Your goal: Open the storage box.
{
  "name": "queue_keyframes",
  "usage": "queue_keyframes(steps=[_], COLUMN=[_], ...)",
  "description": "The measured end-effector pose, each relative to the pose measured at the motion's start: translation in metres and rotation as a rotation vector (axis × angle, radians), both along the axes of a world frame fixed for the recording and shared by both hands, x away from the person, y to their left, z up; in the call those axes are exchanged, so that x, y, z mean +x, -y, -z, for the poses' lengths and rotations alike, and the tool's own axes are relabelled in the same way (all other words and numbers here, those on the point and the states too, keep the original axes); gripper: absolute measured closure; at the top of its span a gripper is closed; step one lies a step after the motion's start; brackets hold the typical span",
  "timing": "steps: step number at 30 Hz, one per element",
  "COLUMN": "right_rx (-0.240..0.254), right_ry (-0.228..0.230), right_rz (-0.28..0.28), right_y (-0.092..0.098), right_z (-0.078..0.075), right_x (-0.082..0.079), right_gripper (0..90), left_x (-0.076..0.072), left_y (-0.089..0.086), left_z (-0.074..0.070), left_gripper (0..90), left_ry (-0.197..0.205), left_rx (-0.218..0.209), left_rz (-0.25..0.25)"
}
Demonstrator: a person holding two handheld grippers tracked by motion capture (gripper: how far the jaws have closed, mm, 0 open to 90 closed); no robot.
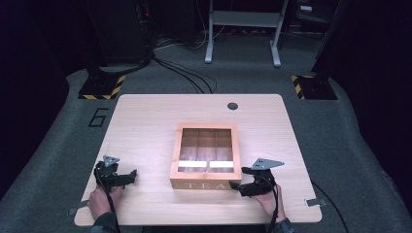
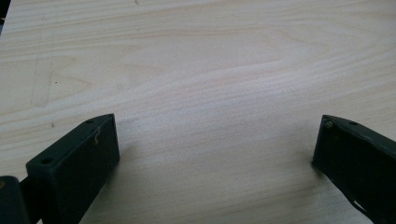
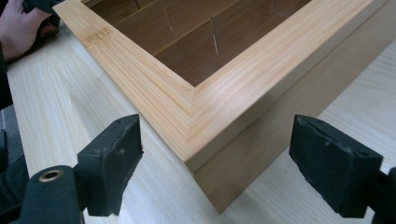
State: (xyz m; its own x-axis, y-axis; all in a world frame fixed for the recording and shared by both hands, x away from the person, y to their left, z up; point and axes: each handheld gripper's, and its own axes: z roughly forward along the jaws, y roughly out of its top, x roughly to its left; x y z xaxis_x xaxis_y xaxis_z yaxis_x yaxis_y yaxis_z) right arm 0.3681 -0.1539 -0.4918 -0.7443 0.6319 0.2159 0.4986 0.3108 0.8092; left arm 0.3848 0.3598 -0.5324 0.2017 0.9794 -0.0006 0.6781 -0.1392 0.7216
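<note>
A wooden tea box (image 1: 206, 185) with a clear lid stands shut in the middle of the table, the word TEA on its front wall. Through the lid I see empty compartments. My right gripper (image 1: 235, 186) sits at the box's front right corner, low over the table. In the right gripper view its jaws (image 3: 215, 140) stand wide apart on either side of that corner of the box (image 3: 224, 93), with the pads (image 3: 116, 158) clear of the wood. My left gripper (image 1: 127, 175) rests near the front left of the table, open (image 2: 215, 135) over bare wood.
The light wooden table (image 1: 145, 121) has a round cable hole (image 1: 232, 106) near its far edge. Beyond it lie grey carpet, black cables (image 1: 184, 73) and a metal stand's legs (image 1: 243, 43). The person's left hand (image 3: 18, 28) shows past the box.
</note>
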Motion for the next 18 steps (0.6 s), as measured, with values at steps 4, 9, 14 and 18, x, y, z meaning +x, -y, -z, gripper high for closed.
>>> queue_keyframes(steps=[4, 9, 14, 18], right_rx=[-0.003, 0.000, -0.032, -0.093], right_ry=[-0.007, -0.002, 0.023, 0.018], right_rz=[0.004, 0.025, 0.106, 0.203], right_y=[0.007, 0.022, 0.048, 0.077], right_z=[0.001, 0.001, 0.005, 0.016], right_x=[-0.004, -0.012, -0.016, -0.018], right_gripper=[15.0, 14.6, 14.5, 14.6], left_x=[0.000, 0.000, 0.000, 0.000], left_y=[0.000, 0.000, 0.000, 0.000], left_z=[0.000, 0.000, 0.000, 0.000], left_gripper=[0.1, 0.1, 0.2, 0.2], left_ry=[0.000, 0.003, 0.000, -0.002], left_rx=[0.001, -0.001, 0.001, 0.001], left_rz=[0.000, 0.000, 0.000, 0.000])
